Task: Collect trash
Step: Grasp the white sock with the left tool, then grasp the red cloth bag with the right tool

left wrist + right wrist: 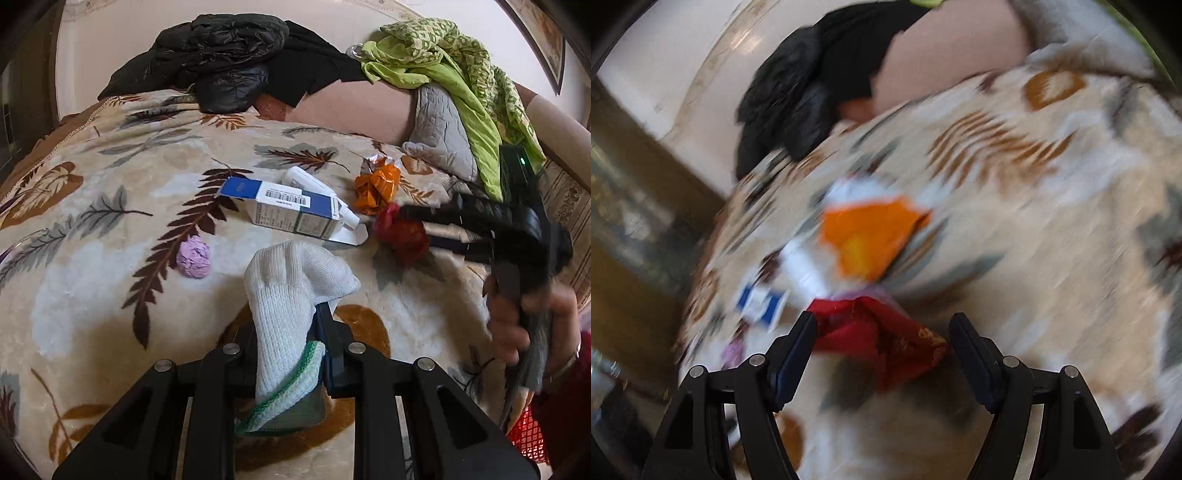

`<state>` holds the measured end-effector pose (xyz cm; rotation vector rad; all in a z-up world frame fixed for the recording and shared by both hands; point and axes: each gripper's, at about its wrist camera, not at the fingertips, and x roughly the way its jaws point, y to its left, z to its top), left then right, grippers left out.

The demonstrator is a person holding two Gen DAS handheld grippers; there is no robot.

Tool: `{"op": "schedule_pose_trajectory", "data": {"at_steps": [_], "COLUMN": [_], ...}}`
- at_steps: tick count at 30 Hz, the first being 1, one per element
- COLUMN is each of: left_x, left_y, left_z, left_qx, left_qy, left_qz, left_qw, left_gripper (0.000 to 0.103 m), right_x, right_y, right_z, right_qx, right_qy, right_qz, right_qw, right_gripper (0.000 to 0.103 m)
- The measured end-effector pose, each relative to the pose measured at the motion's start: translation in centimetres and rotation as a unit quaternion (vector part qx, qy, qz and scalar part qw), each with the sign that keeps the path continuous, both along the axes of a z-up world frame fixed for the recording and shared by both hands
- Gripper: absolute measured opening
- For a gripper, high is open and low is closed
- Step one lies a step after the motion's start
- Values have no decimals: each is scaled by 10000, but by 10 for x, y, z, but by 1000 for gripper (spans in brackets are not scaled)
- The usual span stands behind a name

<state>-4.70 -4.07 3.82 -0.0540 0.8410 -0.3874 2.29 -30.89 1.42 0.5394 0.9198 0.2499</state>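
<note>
Ahead of my left tongs [295, 332] I see bare blanket [92, 280] leftward, broken only by the purple wad [194, 256], while the carton [291, 212] and orange wrapper [376, 188] crowd beyond my right tongs [882, 332].

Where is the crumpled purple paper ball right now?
In the left wrist view, the crumpled purple paper ball lies on the leaf-patterned blanket, left of the white knit sock and below-left of the blue-and-white carton.

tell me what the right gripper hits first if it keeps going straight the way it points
Most likely the red wrapper, which lies between the open fingers of the right gripper. The orange wrapper lies farther along that line. The right wrist view is blurred, so depth is uncertain.
</note>
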Motion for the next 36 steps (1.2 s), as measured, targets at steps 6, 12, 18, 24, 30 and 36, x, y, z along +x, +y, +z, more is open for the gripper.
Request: {"op": "schedule_pose_trajectory", "data": {"at_steps": [6, 12, 18, 24, 30, 36], "left_x": [3, 1, -2, -14, -35, -60], "left_y": [5, 1, -3, -13, -26, -30], "left_z": [0, 2, 2, 7, 11, 20], "left_qx": [-150, -108, -28, 105, 306, 379], "left_qy": [71, 39, 17, -148, -361, -496], "left_qz": [16, -52, -82, -193, -295, -265], "left_qw": [9999, 9999, 10000, 9996, 9984, 9977], "left_gripper": [21, 21, 21, 21, 21, 21], "right_x": [-21, -6, -13, -67, -133, -178], "right_y": [49, 54, 42, 43, 48, 46], "right_z": [8, 4, 1, 26, 35, 42], "right_qx": [-801, -1759, -1574, -1349, -1120, -1030], "right_qy": [-177, -214, -126, -389, -430, -546], "right_qz": [827, 485, -24, -289, -529, -792], "right_qw": [9932, 9830, 9874, 9897, 9914, 9900], "right_gripper": [78, 77, 33, 32, 32, 32]}}
